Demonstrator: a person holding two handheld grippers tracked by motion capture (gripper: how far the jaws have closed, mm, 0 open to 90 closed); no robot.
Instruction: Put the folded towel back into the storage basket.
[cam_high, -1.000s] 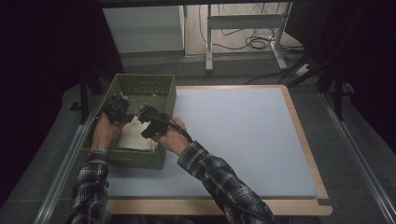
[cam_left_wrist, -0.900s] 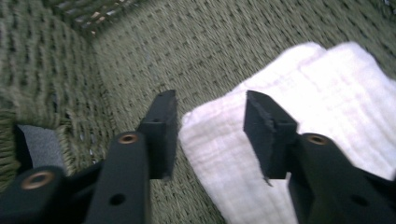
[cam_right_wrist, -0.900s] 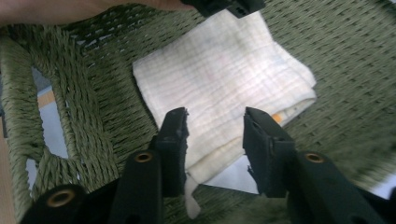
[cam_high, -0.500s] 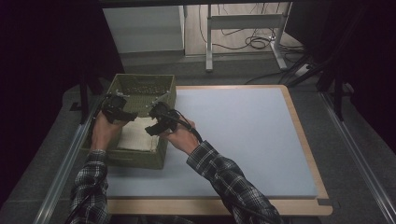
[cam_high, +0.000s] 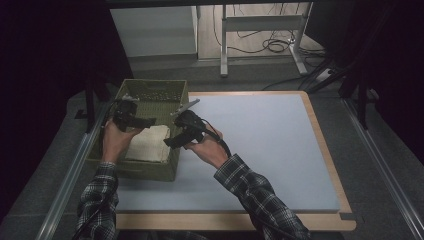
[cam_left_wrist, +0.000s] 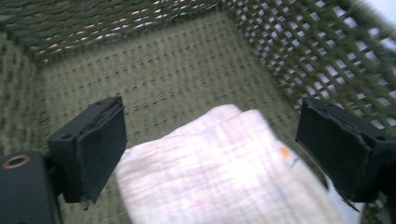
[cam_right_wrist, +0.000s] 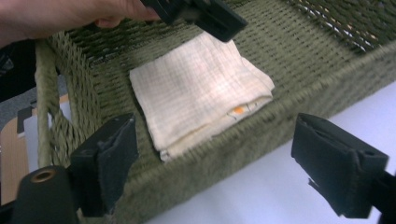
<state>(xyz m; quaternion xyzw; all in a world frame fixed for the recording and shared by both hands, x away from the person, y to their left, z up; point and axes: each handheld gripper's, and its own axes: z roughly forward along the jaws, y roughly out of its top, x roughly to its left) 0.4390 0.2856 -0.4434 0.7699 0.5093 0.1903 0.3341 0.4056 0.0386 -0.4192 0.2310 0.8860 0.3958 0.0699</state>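
High view: woven green basket (cam_high: 131, 169) at the table's (cam_high: 280, 150) left edge, with a folded cream cloth (cam_high: 148, 143) flat on the basket floor, in the half nearer the person. Left gripper (cam_high: 148, 121) held over the basket's left side, above the cloth's far edge, jaws pointing toward the basket's right wall. Right gripper (cam_high: 171, 142) held at the basket's right rim, just above it, jaws angled down toward the cloth. Plaid sleeves behind both hands, at the basket's near side.

Left gripper view: jaws set wide apart, having just been opening, nothing pressed between the pads (cam_left_wrist: 99, 149). Cloth (cam_left_wrist: 224, 172) lying below and between them on the basket floor (cam_left_wrist: 154, 84), free of both pads, a small orange mark near its right edge. Lattice wall (cam_left_wrist: 327, 60) of the basket rising behind the right jaw.

Right gripper view: jaws likewise spread wide after just opening, gripping nothing. Left pad (cam_right_wrist: 109, 161) over the inside of the basket, right pad over the pale table top (cam_right_wrist: 261, 186) outside it, basket rim (cam_right_wrist: 261, 123) running between them. Cloth (cam_right_wrist: 196, 88) resting on the basket floor beyond the rim, folded layers showing along its near edge, orange spot there too. Left gripper (cam_right_wrist: 205, 14) and its hand (cam_right_wrist: 60, 16) hovering above the cloth's far edge, not touching it.
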